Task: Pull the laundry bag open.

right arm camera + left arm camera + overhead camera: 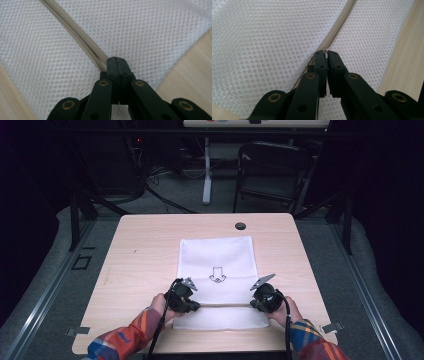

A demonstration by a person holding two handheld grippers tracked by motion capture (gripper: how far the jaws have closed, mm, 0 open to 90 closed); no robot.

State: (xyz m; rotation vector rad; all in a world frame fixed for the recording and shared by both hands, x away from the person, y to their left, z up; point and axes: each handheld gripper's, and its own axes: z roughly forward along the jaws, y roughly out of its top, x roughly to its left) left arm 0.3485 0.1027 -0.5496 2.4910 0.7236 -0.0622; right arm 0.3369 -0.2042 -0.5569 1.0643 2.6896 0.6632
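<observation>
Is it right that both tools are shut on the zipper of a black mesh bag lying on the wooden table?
Not quite: the mesh bag is white, as the high view shows. The left tool and right tool are shut at its zipper on the wooden table.

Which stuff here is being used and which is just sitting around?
Being used:
white mesh bag
its zipper
left gripper
right gripper

Just sitting around:
folding chair behind the table
round black cap in the tabletop
</observation>
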